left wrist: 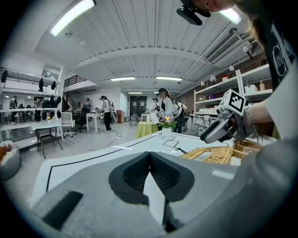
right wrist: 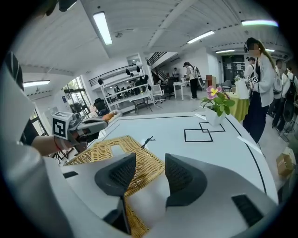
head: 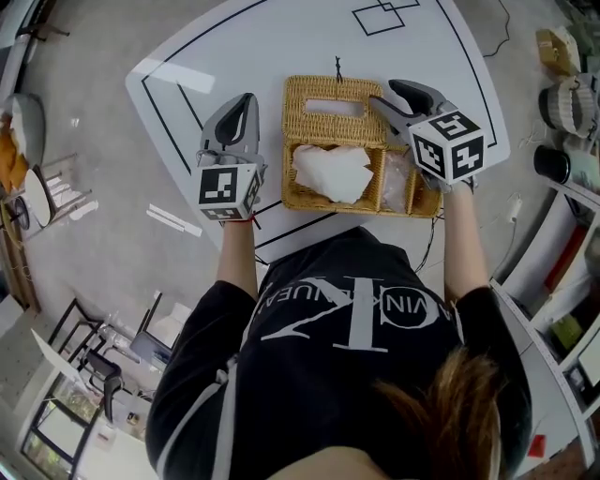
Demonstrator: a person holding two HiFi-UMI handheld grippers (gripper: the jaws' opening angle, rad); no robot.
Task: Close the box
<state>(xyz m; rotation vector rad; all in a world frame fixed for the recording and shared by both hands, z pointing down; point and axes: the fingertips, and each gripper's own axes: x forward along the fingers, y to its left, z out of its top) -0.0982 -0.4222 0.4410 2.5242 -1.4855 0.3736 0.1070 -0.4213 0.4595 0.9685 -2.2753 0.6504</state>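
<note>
A wicker box stands on the white table with its lid laid open flat on the far side. White tissue fills the main compartment, and a clear bag lies in the right one. My left gripper hovers just left of the box, shut with nothing in it. My right gripper hangs over the lid's right far corner, open, with the wicker lid showing below the jaws and nothing pressed between them. A small black clasp sticks up at the lid's far edge.
The table carries black lines and a drawn square at its far end. A potted flower stands near that square. Shelves run along the right, chairs stand at the lower left, and people are in the background.
</note>
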